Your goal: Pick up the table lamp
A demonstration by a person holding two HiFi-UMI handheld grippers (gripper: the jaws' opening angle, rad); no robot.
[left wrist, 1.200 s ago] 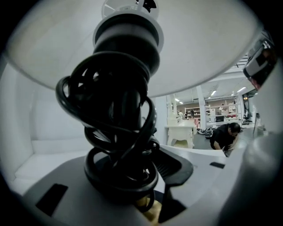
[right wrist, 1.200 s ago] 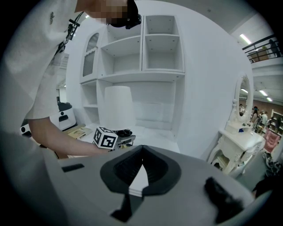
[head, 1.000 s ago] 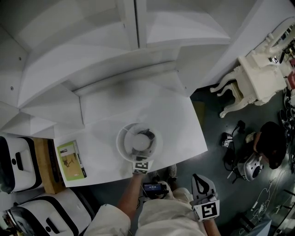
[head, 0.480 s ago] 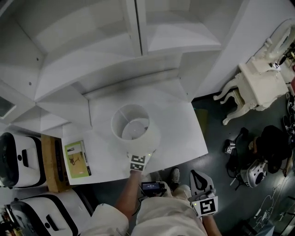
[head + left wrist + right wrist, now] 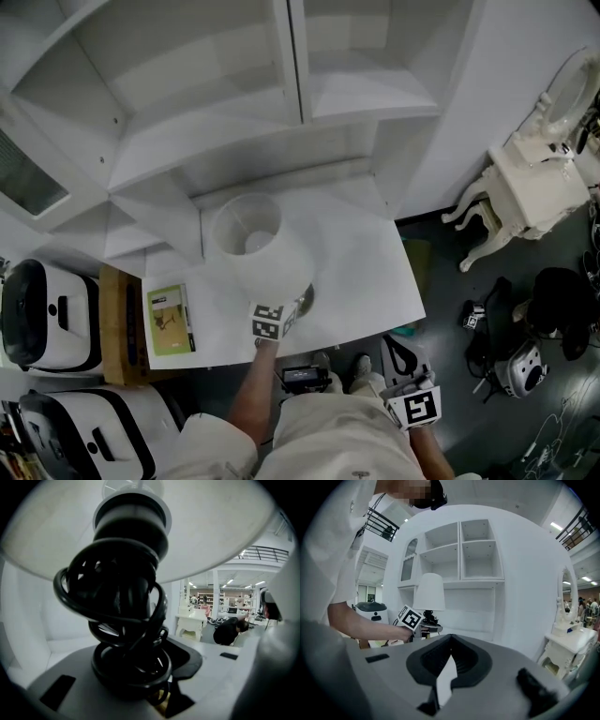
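Control is sitting with the left hand-held gripper (image 5: 281, 314), which is clenching the cord-wrapped stem (image 5: 126, 606) of the table lamp (image 5: 255, 246). The lamp's long axis is rising roughly upright from the jaws, near the front edge of the surface (image 5: 366, 253). Off the front right corner, the right hand-held gripper (image 5: 398, 356) is hanging closed and empty, well apart.

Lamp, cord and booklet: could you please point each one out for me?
lamp (image 5: 281, 267): head view, shade's outer wall.
cord (image 5: 117, 602): left gripper view, coiled black loops.
booklet (image 5: 169, 319): head view, green cover.
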